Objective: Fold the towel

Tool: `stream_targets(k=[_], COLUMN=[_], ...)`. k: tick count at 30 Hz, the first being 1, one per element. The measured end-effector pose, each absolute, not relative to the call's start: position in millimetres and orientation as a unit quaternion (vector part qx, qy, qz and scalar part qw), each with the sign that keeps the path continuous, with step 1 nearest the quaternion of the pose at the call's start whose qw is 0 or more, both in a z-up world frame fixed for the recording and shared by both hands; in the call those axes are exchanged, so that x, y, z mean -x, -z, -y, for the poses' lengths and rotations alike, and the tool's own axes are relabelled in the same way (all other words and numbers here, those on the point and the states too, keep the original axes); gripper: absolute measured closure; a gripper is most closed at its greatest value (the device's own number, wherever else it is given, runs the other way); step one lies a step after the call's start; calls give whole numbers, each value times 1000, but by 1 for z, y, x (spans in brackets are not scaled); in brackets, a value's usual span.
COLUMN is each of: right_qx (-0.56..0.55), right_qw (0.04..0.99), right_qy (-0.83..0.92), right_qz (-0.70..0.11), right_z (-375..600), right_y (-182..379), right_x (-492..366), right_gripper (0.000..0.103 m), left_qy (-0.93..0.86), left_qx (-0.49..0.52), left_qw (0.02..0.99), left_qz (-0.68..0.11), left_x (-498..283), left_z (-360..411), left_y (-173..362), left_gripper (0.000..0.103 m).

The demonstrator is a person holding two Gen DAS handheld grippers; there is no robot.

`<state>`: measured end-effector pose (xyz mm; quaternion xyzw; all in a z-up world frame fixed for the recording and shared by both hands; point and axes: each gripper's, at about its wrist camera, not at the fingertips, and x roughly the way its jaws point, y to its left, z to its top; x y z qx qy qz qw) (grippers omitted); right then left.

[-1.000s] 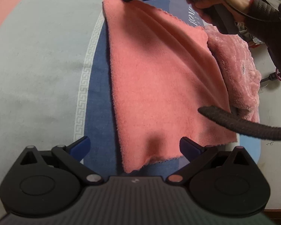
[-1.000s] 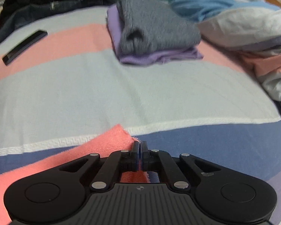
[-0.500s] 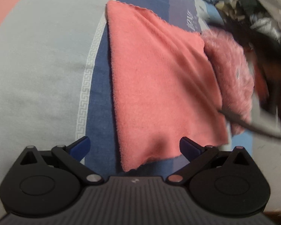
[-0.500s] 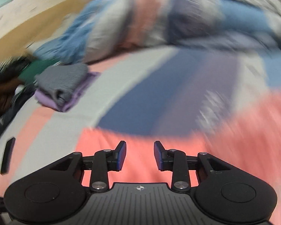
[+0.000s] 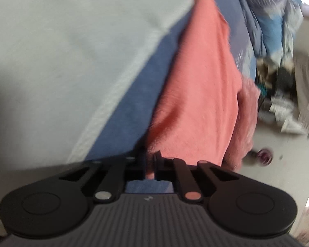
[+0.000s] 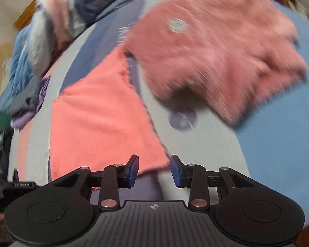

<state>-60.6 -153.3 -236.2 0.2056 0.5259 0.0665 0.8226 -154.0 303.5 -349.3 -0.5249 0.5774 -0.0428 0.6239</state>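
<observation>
A salmon-pink towel (image 5: 204, 94) lies spread on a striped bed cover. In the left wrist view my left gripper (image 5: 150, 164) is shut on the towel's near corner, and the cloth bunches up between the two fingers. In the right wrist view the same towel (image 6: 101, 123) lies flat, its near right corner reaching between the blue pads. My right gripper (image 6: 154, 169) is open just above that corner, holding nothing. Both views are blurred by motion.
A fluffy darker pink cloth (image 6: 212, 47) lies on the bed beside the towel, also seen as a fluffy pink cloth (image 5: 247, 119). Folded grey and purple clothes (image 6: 28, 105) sit at the far left. A rumpled blue and pink duvet (image 6: 57, 16) lies behind. Floor clutter (image 5: 282, 94) lies off the bed's edge.
My left gripper went from open to shut on the towel's near corner. My right gripper let go of the far corner, opened, and swung round to the towel's other near corner.
</observation>
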Motion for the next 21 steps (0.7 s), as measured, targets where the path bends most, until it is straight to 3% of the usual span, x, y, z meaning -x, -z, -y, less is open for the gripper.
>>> stream_targets(k=[6,10,11,12,13,21], right_qx=[-393,-482,-496,-505,-513,-339], right_qw=[778,739,733,728,724,831], right_qy=[8,14,13,11,10,-18], right_qz=[-489,-470,-466,-464,-461,-441], right_z=[177,173,170,167,163,133], right_y=[273,302,306,307,308,233], right_x=[80,82,83,84,85,91], right_gripper=[64,68,87,99,101,101], left_qy=[18,-8,-10,-10,-11,6], left_qx=[499,489,485,482,481,447], left_qw=[630,635,637,637,636,652], left_qz=[-595,-598,-599,-602,-603,-613], left_x=[149,149,150,150,149,138], left_z=[-296,-299,-300,-301,-303,-301], left_y=[341,331,329,327,326,307], left_gripper=[99,99,99,99,99,99])
